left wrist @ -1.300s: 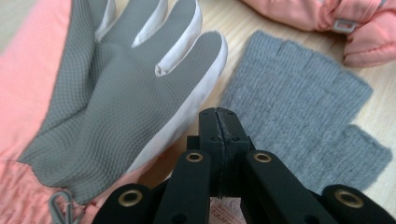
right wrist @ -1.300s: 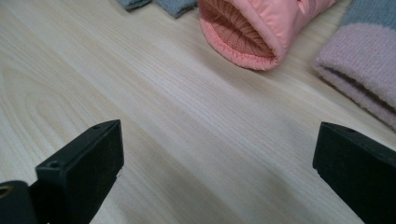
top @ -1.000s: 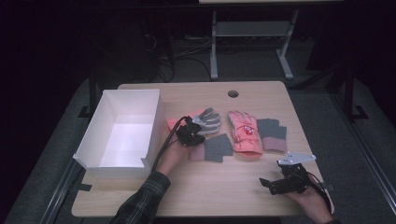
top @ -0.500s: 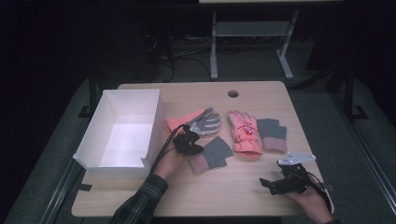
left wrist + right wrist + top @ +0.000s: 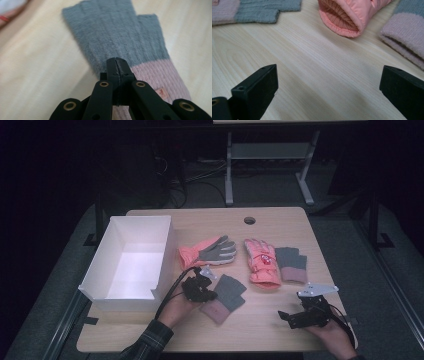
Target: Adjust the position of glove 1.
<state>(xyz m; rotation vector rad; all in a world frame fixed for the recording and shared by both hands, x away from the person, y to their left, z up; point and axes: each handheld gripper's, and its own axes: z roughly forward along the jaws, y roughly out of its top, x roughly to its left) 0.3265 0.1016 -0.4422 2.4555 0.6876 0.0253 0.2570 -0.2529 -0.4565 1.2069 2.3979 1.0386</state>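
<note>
The grey-and-pink fingerless glove (image 5: 130,47) lies flat ahead of the left gripper (image 5: 116,65), apparently pinched at its edge, the white box (image 5: 100,280) beside it looking empty, while the right gripper (image 5: 328,87) rests spread.

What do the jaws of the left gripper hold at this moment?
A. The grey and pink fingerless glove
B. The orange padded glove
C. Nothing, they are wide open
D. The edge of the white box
A: in the left gripper view the left gripper has its jaws shut on the grey and pink fingerless glove, near where grey meets pink.
</note>
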